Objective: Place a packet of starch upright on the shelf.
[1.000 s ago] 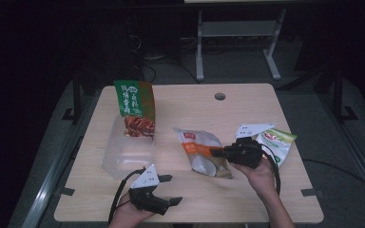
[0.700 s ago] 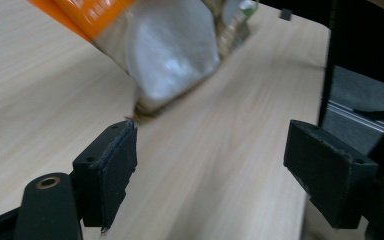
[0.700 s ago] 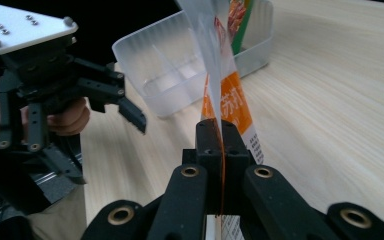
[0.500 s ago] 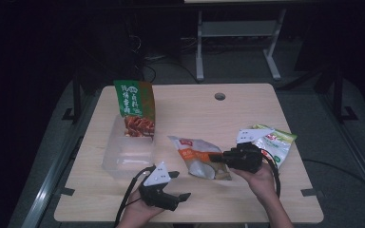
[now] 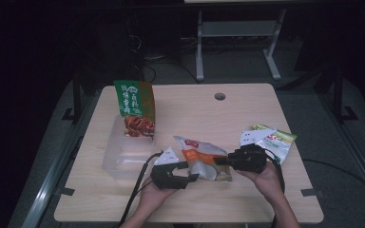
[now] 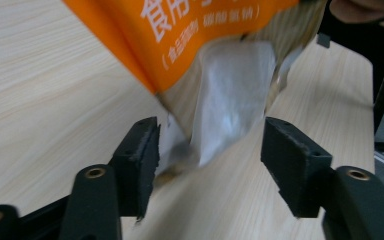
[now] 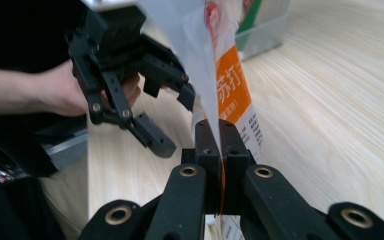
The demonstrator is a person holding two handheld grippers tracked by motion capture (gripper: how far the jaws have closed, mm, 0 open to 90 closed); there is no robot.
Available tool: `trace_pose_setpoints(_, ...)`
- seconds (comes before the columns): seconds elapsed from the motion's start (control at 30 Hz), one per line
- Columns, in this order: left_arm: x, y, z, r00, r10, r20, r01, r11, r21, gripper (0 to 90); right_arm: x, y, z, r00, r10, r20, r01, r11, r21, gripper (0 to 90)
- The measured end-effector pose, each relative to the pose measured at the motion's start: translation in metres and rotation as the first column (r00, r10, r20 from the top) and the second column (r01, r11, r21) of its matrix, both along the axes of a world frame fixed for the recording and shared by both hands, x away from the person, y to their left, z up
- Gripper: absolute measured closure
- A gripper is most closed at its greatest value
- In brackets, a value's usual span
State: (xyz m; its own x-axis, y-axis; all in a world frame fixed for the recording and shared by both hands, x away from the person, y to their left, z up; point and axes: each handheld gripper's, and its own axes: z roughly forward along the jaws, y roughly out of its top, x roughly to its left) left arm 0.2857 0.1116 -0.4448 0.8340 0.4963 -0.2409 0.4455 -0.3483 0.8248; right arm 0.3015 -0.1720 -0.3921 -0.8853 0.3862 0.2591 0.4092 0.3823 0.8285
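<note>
A dim room is seen around a pale wooden table (image 5: 247,114), with a metal stand behind it. Near the table's front edge, about midway along it, an orange and white snack pouch (image 5: 200,157) is held just above the wood. It is clamped at one edge by the right gripper (image 7: 221,150), whose jaws are pressed tight on the film. The left gripper (image 6: 207,150) is placed at the pouch's opposite end; its jaws have just been closing, yet a gap is left on both sides and the pouch's silvery corner is not pinched.

One pouch is held. One clear plastic box (image 5: 126,154) is set toward the left edge, with one green and red bag (image 5: 135,107) stood upright against it. Green and white packets (image 5: 271,140), their number unclear, are laid toward the right edge.

Both forearms are stretched in from the front edge, the two grippers turned inward to face each other.
</note>
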Motion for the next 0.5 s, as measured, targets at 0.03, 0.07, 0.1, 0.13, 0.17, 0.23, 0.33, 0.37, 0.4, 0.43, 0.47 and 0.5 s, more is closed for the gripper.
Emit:
trace_pose_setpoints(0.03,0.0022,-0.0011,0.0008,1.0000,-0.008,-0.006,0.008,1.0000,0.000,44.0,0.0004,0.0003,-0.0006,1.0000,-0.001,0.004,0.001,1.000,-0.009,88.9)
trace_pose_setpoints(0.07,0.0042,-0.0022,0.0014,0.9999,-0.012,-0.011,0.012,0.9999,-0.006,47.6,0.0007,0.0008,-0.0011,1.0000,-0.001,0.004,0.001,1.000,-0.018,88.9)
trace_pose_setpoints(0.1,0.0072,-0.0031,0.0027,0.9997,-0.008,-0.022,0.008,0.9999,-0.012,51.5,0.0008,0.0015,-0.0016,1.0000,-0.003,0.006,0.003,1.000,-0.022,89.0)
trace_pose_setpoints(0.13,0.0072,-0.0031,0.0027,0.9997,-0.008,-0.022,0.008,0.9999,-0.012,57.5,0.0008,0.0015,-0.0016,1.0000,-0.003,0.006,0.003,1.000,-0.022,89.0)
trace_pose_setpoints(0.17,0.0083,-0.0028,0.0030,0.9998,-0.008,-0.021,0.008,0.9999,-0.010,57.5,0.0015,0.0024,-0.0021,1.0000,-0.001,0.006,0.001,1.000,-0.022,88.9)
trace_pose_setpoints(0.23,0.0106,-0.0016,0.0030,0.9997,0.001,-0.026,-0.001,1.0000,-0.007,68.8,0.0024,0.0029,-0.0028,0.9999,-0.010,0.007,0.010,1.000,-0.024,88.9)
trace_pose_setpoints(0.33,0.0109,0.0016,0.0037,0.9993,0.028,-0.025,-0.028,0.9996,-0.001,83.4,0.0042,0.0030,-0.0038,0.9998,-0.017,0.005,0.017,1.000,-0.022,88.9)
trace_pose_setpoints(0.37,0.0103,0.0024,0.0047,0.9994,0.031,-0.016,-0.031,0.9995,-0.003,86.2,0.0044,0.0033,-0.0038,0.9996,-0.025,0.008,0.025,0.999,-0.026,88.9)
trace_pose_setpoints(0.4,0.0092,0.0024,0.0059,0.9995,0.032,-0.009,-0.032,0.9995,0.004,88.0,0.0045,0.0035,-0.0037,0.9995,-0.031,0.011,0.031,0.999,-0.030,88.8)
trace_pose_setpoints(0.43,0.0082,0.0025,0.0068,0.9996,0.027,0.002,-0.027,0.9995,0.017,88.5,0.0046,0.0037,-0.0036,0.9994,-0.032,0.012,0.032,0.999,-0.031,88.6)
trace_pose_setpoints(0.47,0.0073,0.0025,0.0074,0.9996,0.026,0.009,-0.026,0.9994,0.023,88.7,0.0044,0.0043,-0.0035,0.9993,-0.035,0.010,0.035,0.999,-0.033,88.2)
trace_pose_setpoints(0.5,0.0059,0.0026,0.0083,0.9996,0.023,0.013,-0.023,0.9993,0.029,88.9,0.0043,0.0048,-0.0035,0.9992,-0.039,0.011,0.040,0.999,-0.036,87.8)
